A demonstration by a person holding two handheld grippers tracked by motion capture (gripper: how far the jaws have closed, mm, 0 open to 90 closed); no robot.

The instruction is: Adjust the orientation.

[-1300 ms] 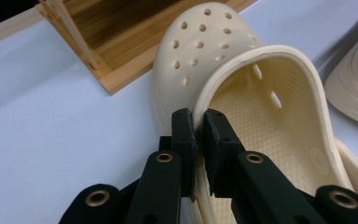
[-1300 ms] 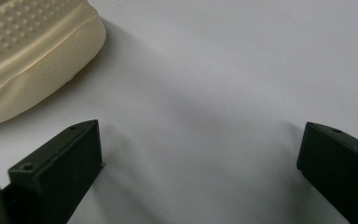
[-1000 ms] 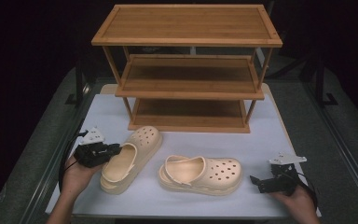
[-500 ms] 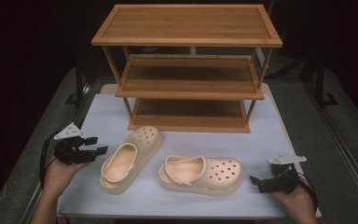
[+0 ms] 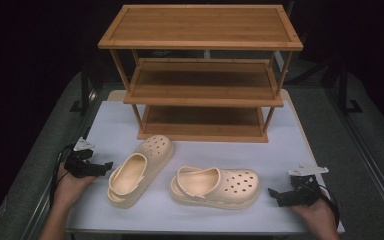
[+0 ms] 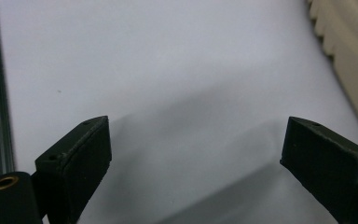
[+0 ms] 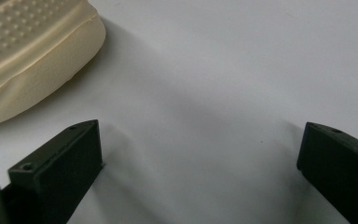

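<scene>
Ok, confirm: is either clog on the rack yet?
No, both clogs lie on the white table before the wooden rack.

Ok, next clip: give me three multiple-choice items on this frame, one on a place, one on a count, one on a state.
1. Where do the two clogs lie?
A. on the rack's top shelf
B. on the white table in front of the rack
C. on the floor

2. How many shelves does the wooden rack have?
A. two
B. three
C. five

3. How do the left gripper's jaws stand?
A. open, nothing between them
B. shut on a clog
C. shut on the rack

Key:
1 B: the left clog and the right clog rest on the table, in front of the rack.
2 B: the high view shows a top, a middle and a bottom board.
3 A: the left gripper has just been opening; its jaws stand wide over bare table, the clog's sole off to one side.
</scene>
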